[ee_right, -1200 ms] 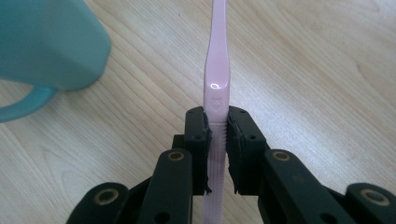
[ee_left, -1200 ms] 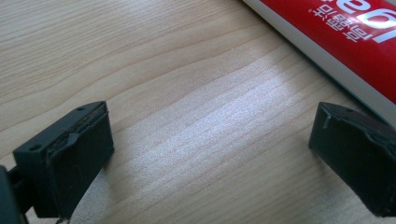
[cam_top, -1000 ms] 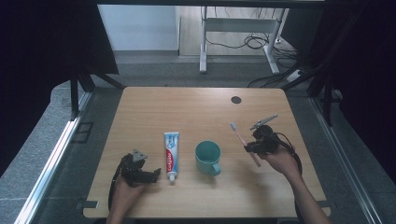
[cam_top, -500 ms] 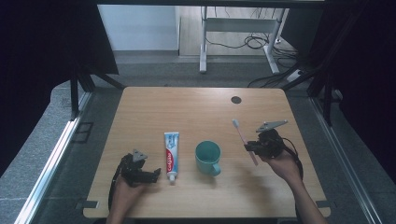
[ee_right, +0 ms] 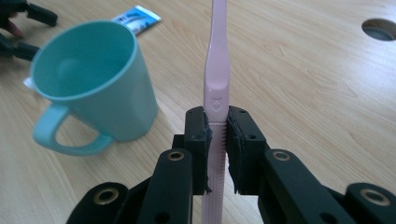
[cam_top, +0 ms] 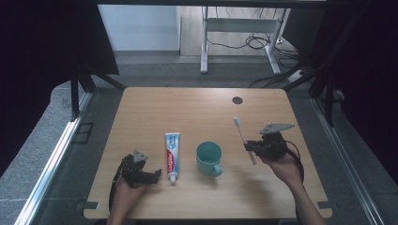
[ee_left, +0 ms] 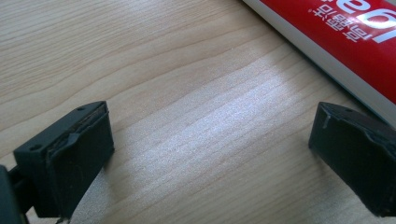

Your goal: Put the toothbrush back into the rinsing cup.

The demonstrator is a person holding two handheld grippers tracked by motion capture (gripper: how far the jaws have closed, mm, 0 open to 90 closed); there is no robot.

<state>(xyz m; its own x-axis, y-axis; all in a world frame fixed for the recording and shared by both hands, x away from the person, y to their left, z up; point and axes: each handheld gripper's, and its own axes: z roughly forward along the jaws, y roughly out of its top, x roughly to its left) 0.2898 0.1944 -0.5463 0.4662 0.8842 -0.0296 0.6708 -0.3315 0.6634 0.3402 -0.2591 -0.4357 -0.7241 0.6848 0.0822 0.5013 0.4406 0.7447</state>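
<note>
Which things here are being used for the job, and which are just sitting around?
In use:
- toothbrush, clamped in the right gripper
- teal cup, right beside it

Just lying about:
- toothpaste tube, flat on the table
- left gripper, open, resting by the tube

Resting the left gripper (cam_top: 155,176) low at the near left, jaws standing wide apart and pointing right, left hand (cam_top: 126,187) wrapped around its body. Holding the right gripper (cam_top: 248,146) raised at the right, jaws pinched nearly together and pointing left, right hand (cam_top: 284,166) behind it.
</note>
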